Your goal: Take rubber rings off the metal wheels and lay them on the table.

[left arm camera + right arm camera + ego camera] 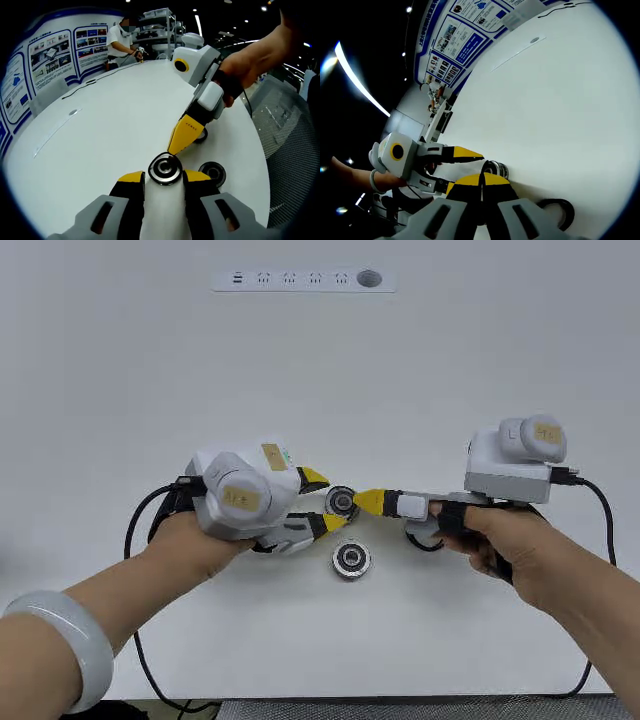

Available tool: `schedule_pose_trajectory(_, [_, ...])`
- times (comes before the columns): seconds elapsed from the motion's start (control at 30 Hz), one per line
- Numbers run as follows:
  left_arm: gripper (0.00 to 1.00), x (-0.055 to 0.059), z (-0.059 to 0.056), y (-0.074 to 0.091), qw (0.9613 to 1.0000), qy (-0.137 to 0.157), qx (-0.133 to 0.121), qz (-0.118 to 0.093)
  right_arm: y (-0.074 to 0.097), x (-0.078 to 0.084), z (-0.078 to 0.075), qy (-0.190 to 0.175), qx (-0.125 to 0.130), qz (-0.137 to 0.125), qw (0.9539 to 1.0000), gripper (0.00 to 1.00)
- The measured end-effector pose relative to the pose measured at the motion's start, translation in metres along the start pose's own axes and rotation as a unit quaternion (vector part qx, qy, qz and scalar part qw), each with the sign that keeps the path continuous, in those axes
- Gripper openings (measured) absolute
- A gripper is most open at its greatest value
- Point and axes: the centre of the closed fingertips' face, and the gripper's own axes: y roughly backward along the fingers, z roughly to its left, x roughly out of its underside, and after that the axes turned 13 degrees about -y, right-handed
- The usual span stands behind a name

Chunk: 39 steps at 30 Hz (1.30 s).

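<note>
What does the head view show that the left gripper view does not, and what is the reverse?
Head view, not the left gripper view: the person's left hand, with a pale white bangle on the wrist.

Left gripper view, not the head view: blue and white wall posters and a person standing far behind the table.

Both: the small round metal wheel between the yellow jaws of the left gripper, the right gripper with its tip at that wheel, and a second metal wheel lying on the white table.

Glossy metal wheel (165,169), matt rubber ring (223,172), smooth table (300,370).
</note>
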Motion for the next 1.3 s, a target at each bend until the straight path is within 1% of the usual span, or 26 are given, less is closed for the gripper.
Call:
schedule_pose_trajectory(0.13, [0.36,0.003,0.001,0.002,1.0,0.003,-0.005,0.003,0.002,0.001,0.004,0.002,-0.005,0.0,1.0,0.02])
schedule_pose_trajectory(0.3, [0.38,0.005,0.002,0.005,0.9999,0.009,-0.009,0.002,0.006,0.0,0.011,0.001,-0.013,-0.007,0.9999,0.02])
schedule_pose_trajectory(0.5, [0.41,0.004,0.003,0.008,0.9998,0.014,-0.013,-0.002,0.015,0.001,0.011,0.001,-0.013,-0.015,0.9998,0.02])
schedule_pose_trajectory(0.77, [0.43,0.008,0.003,0.014,0.9997,0.019,-0.016,-0.005,0.032,0.005,0.003,-0.013,-0.007,-0.03,0.9994,0.02])
schedule_pose_trajectory(1.07, [0.47,0.012,0.001,0.018,0.9994,0.027,-0.02,-0.005,0.049,0.007,-0.006,-0.029,0.003,-0.048,0.9984,0.02])
schedule_pose_trajectory(1.17, [0.49,0.013,0.001,0.021,0.9994,0.03,-0.02,-0.005,0.057,0.005,-0.013,-0.035,0.01,-0.058,0.9977,0.02])
schedule_pose_trajectory(1.3, [0.51,0.014,0.001,0.024,0.9992,0.033,-0.023,-0.006,0.068,0.006,-0.026,-0.045,0.024,-0.064,0.9966,0.02])
